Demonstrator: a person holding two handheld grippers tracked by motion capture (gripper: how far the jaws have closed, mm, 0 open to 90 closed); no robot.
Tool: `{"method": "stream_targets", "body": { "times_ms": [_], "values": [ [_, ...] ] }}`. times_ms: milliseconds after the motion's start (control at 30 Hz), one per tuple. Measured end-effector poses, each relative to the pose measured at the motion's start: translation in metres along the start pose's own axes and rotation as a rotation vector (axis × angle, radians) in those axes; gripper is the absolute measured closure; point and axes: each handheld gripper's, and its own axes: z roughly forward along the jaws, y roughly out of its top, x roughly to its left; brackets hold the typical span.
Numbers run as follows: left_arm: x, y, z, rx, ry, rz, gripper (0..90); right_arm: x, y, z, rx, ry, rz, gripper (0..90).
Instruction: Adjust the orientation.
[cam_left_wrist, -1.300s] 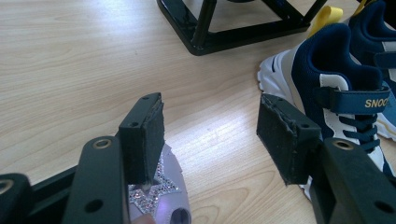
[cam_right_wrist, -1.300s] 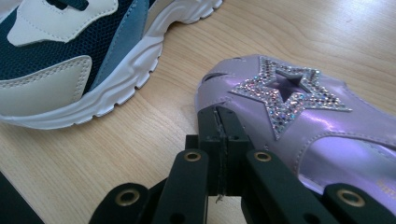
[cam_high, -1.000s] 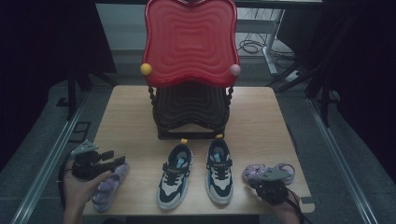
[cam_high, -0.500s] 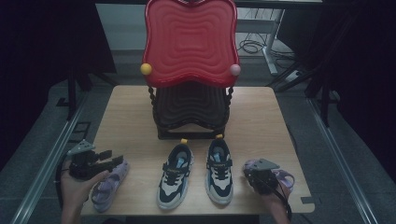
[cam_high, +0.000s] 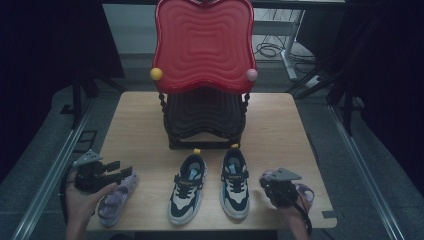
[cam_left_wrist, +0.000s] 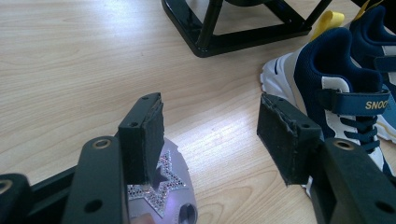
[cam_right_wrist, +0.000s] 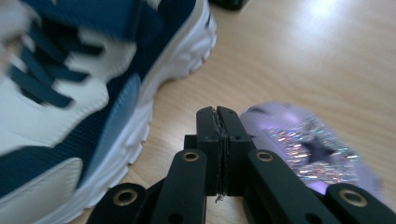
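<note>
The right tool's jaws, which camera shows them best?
The right gripper view: the right tool sits close up, jaws pressed together, nothing between them. The high view shows that tool small and from above, over a purple shoe.

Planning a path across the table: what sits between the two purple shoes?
In the high view, the pair of navy-and-white sneakers stands side by side between the left purple shoe and the right purple shoe.

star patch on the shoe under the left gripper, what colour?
Dark star edged with silver sparkle, on a lilac shoe; left gripper view.

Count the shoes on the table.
4: a purple shoe under the left gripper, two navy-and-white sneakers in the middle, and a second purple shoe beside the right gripper, partly hidden.
</note>
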Motion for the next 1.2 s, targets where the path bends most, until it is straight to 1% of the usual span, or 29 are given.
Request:
{"method": "stream_targets", "body": {
  "times_ms": [67, 100, 200, 233, 333, 433, 533, 667, 900, 1000, 1200],
  "values": [
    [0.000, 0.000, -0.001, -0.002, 0.001, 0.000, 41.3, -0.009, 0.002, -0.010, -0.027, 0.005, 0.012, 88.1],
    [0.000, 0.000, -0.001, -0.003, 0.001, 0.000, 41.3, -0.018, 0.002, -0.017, -0.045, -0.001, 0.026, 88.2],
    [0.000, 0.000, -0.001, -0.002, 0.002, 0.000, 41.3, -0.038, -0.001, -0.030, -0.070, -0.033, 0.069, 88.2],
    [0.000, 0.000, 0.000, -0.001, 0.001, -0.001, 41.4, -0.048, -0.004, -0.036, -0.078, -0.048, 0.086, 88.2],
    [0.000, 0.000, 0.001, 0.001, 0.003, -0.002, 41.4, -0.068, -0.012, -0.048, -0.092, -0.098, 0.120, 88.2],
    [0.000, 0.000, 0.000, -0.003, 0.004, 0.000, 41.4, -0.082, -0.020, -0.055, -0.091, -0.122, 0.148, 88.1],
    [0.000, 0.000, -0.001, -0.005, 0.004, 0.000, 41.4, -0.097, -0.031, -0.056, -0.071, -0.134, 0.180, 88.2],
    [0.000, 0.000, -0.002, -0.006, 0.006, -0.002, 41.4, -0.103, -0.040, -0.054, -0.045, -0.135, 0.194, 88.2],
    [0.000, 0.000, -0.002, -0.002, 0.003, 0.001, 41.3, -0.105, -0.050, -0.051, 0.005, -0.138, 0.185, 88.3],
    [-0.001, 0.000, -0.003, -0.002, 0.003, 0.005, 41.2, -0.104, -0.052, -0.053, 0.004, -0.132, 0.189, 88.6],
    [0.000, -0.001, -0.006, -0.006, 0.011, -0.001, 41.1, -0.100, -0.054, -0.058, 0.013, -0.122, 0.170, 88.8]
  ]
}}
